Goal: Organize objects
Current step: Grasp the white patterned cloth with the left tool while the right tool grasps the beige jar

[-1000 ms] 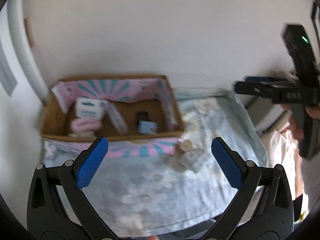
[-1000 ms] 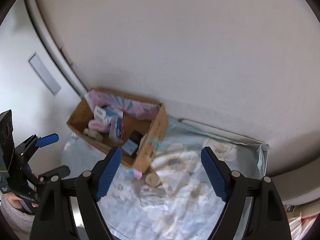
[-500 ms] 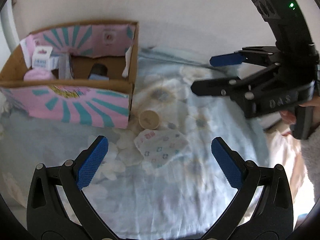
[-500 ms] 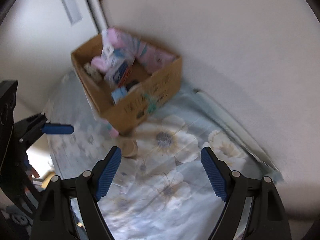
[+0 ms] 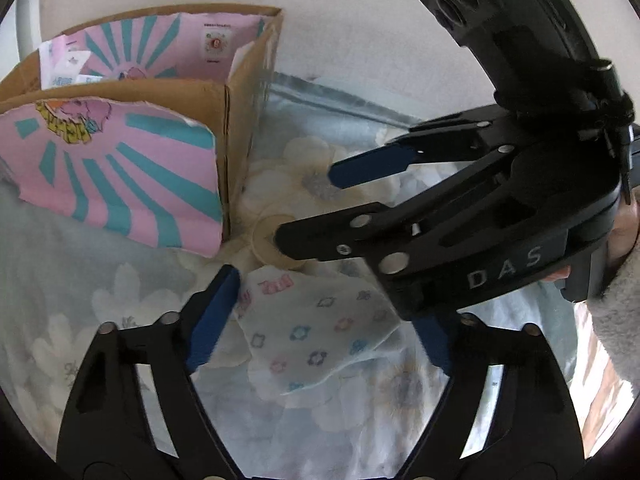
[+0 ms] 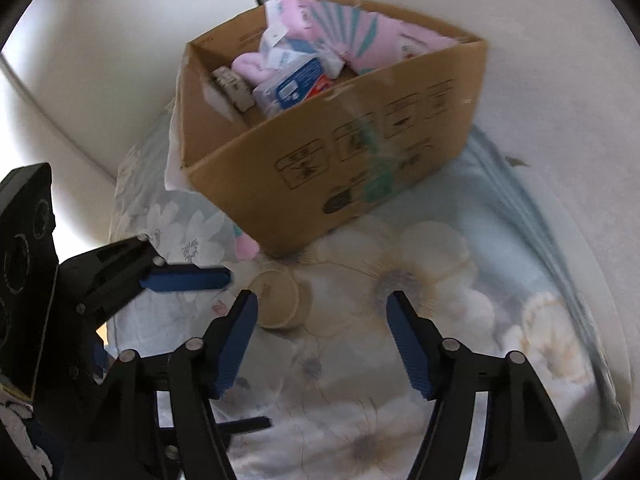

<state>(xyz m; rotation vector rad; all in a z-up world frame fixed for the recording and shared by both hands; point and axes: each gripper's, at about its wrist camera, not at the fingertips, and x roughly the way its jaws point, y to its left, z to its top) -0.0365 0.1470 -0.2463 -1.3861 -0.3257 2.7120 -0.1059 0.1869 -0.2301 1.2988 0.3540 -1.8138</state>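
A cardboard box (image 5: 240, 92) with pink and teal paper lining sits on a floral blue sheet (image 5: 100, 280); it also shows in the right wrist view (image 6: 340, 168), holding several small packs. A white patterned packet (image 5: 316, 332) lies between the fingers of my open left gripper (image 5: 324, 320). A round beige roll (image 6: 276, 300) lies by the box corner, just ahead of my open right gripper (image 6: 320, 344). The right gripper (image 5: 320, 204) reaches in from the right in the left wrist view, over the roll (image 5: 266, 240). The left gripper's fingertip (image 6: 188, 278) shows in the right wrist view.
A white wall (image 6: 540, 40) runs behind the box. A pink item (image 6: 246, 246) peeks out under the box corner. The sheet (image 6: 460, 280) spreads to the right of the box.
Both grippers have dropped closer to the sheet. The left now straddles the white packet and the right has come in over the beige roll. Both stay open.
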